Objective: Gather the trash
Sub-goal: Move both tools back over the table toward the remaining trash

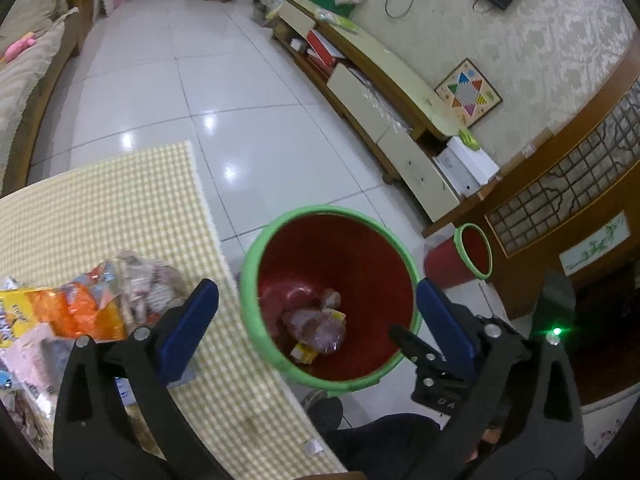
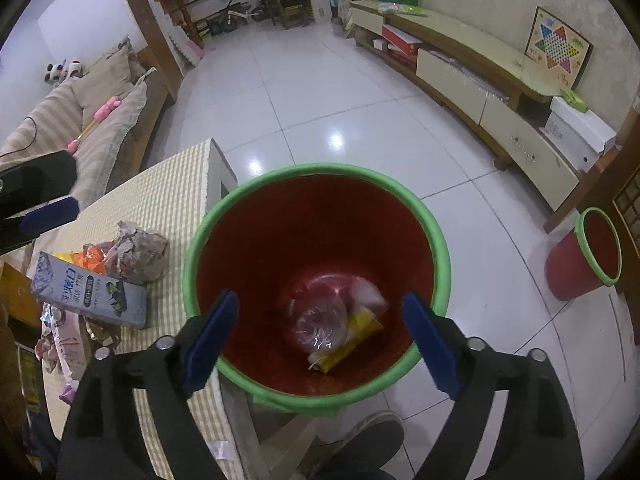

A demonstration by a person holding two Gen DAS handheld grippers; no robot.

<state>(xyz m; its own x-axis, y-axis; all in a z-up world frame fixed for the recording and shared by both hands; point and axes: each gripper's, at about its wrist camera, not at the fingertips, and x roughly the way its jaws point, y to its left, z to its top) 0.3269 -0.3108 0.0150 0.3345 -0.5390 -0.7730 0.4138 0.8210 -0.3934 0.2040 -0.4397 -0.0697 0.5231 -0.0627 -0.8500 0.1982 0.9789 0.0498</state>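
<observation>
On the far left of the counter [image 2: 176, 184] we see the trash still to be collected: an orange snack wrapper [image 1: 76, 312], a crumpled paper wad [image 2: 138, 254] and a grey-blue carton [image 2: 90, 290]. The carton lies flat, its long axis running from upper left to lower right in the right wrist view, with its near end pointing towards the bin; the wad sits just behind it.

From our left gripper [image 1: 316, 324] the pile lies to the left of the jaws, just past the left pad. Its jaws are spread wide with nothing between them. This hand is the nearer one to the pile, so we judge it the one to swing back left.

Further right, the red bin with the green rim [image 2: 316, 170] stands on the floor against the counter's edge, with a clear bag and a yellow packet in its bottom. Our right gripper [image 2: 320, 340] hangs above its mouth, jaws likewise spread and empty. Whether more scraps lie under the pile we cannot tell.

A second bin [image 2: 582, 258] stands well apart on the right.
</observation>
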